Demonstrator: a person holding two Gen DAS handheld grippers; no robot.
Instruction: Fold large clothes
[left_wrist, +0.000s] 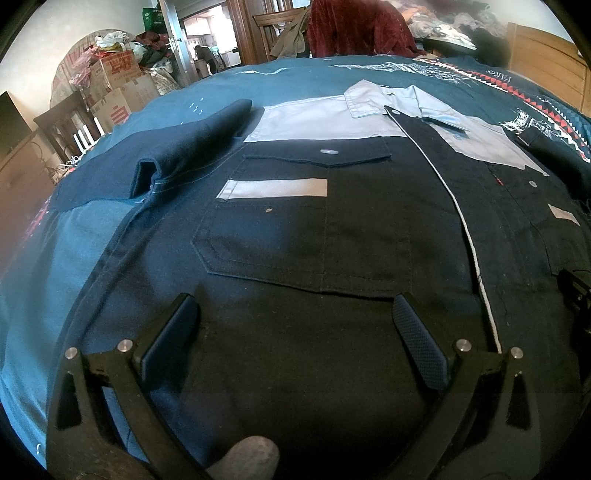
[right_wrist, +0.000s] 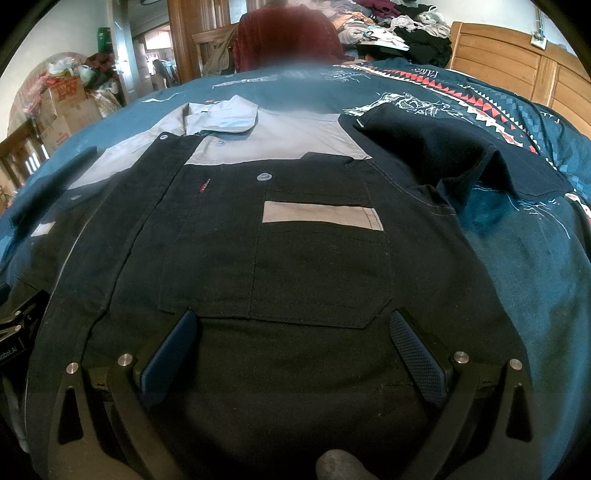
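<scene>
Jacket flat on bedspread; tools open.

The shirt is made of matt woven cloth, dark with paler grey panels, and fine lint is seen on its weave. Its buttons are of smooth, slightly glossy plastic. The bedcover is a soft matt printed cloth. The fingers of the left gripper are faced with rough, dimpled rubber-like pads, held in matt black plastic frames with shiny metal pins. The same textured pads are carried by the right gripper. The headboard is of smooth, lightly varnished wood. Matt cardboard boxes are stacked beyond.
</scene>
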